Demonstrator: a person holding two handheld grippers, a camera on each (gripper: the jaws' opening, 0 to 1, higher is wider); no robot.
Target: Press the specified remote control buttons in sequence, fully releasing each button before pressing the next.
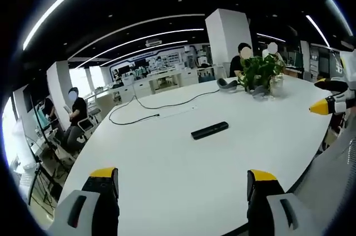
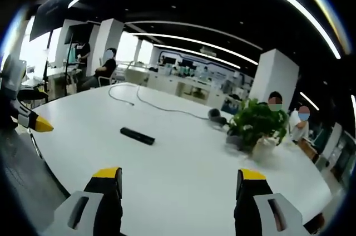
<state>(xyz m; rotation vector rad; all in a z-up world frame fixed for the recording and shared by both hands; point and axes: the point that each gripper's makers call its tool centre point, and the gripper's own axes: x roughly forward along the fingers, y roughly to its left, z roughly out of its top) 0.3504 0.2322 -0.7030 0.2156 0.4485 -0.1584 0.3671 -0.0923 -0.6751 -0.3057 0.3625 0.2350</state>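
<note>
A black remote control lies flat near the middle of the white table; in the right gripper view the remote control lies left of centre on the table. My left gripper hangs open over the table's near part, well short of the remote, nothing between its yellow-tipped jaws. My right gripper is open too, also short of the remote and holding nothing. The right gripper's yellow tips enter the left gripper view at the right edge. The left gripper's yellow tip enters the right gripper view at the left edge.
A potted green plant stands at the table's far side, with a dark headset beside it. A black cable snakes across the far left of the table. People sit behind the plant and at desks beyond.
</note>
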